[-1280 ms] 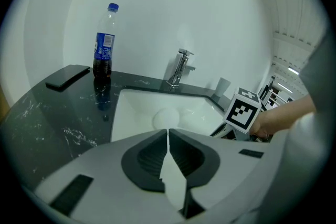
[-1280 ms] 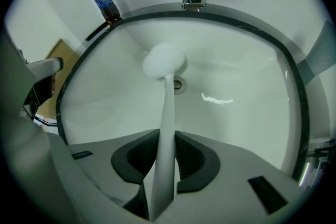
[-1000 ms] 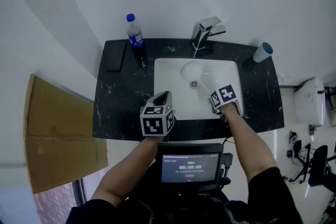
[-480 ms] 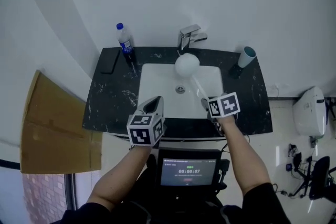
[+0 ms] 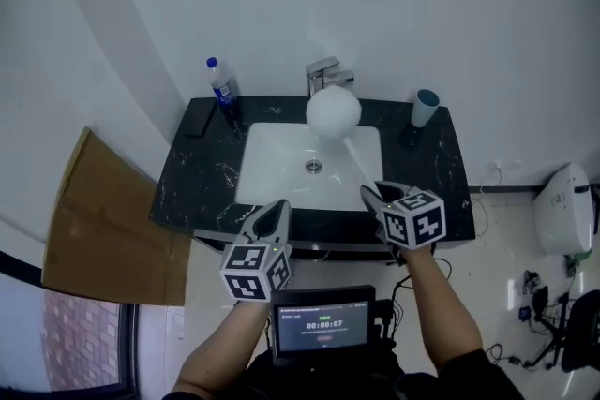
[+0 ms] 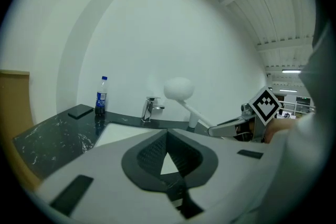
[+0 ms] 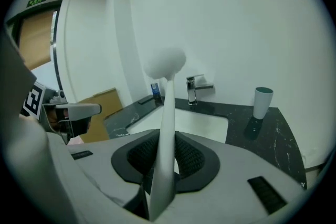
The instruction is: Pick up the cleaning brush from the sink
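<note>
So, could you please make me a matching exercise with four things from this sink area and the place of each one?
Things:
1. cleaning brush
2. bottle
3. cup
4. faucet

Places:
A. back right corner of the counter
B. behind the basin, in the middle
C. clamped in the right gripper
D. back left corner of the counter

Pairs: 1-C, 2-D, 3-A, 4-B

One brush (image 5: 334, 111), one bottle (image 5: 221, 85), one cup (image 5: 425, 108) (one tap (image 5: 324, 72) too).
</note>
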Action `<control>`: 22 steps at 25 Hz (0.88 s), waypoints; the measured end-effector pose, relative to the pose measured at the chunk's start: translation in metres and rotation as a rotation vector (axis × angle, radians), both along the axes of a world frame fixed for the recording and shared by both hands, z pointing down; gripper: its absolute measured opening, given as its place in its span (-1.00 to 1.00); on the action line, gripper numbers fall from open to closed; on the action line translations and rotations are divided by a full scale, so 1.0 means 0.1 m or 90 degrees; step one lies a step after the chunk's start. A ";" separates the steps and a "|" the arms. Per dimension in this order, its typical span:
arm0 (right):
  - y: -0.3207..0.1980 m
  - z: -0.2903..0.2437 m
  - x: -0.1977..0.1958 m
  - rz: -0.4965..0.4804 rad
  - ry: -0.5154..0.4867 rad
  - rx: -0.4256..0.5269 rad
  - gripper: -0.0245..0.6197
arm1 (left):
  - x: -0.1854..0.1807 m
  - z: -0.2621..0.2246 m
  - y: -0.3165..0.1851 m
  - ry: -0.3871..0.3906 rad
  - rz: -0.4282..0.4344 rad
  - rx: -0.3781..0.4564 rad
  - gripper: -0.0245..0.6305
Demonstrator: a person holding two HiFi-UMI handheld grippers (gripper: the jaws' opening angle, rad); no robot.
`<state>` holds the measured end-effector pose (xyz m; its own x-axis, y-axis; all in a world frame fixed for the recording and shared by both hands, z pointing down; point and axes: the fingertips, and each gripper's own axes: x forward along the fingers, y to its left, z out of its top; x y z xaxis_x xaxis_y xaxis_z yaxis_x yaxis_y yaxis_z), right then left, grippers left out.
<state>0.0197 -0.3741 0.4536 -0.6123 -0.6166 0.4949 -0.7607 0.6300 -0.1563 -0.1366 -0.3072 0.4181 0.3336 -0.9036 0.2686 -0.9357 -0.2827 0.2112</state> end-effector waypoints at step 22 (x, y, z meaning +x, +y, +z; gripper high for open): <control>1.99 -1.16 1.42 0.079 -0.077 0.215 -0.71 | 1.07 -0.49 1.73 -0.024 0.022 0.081 -0.93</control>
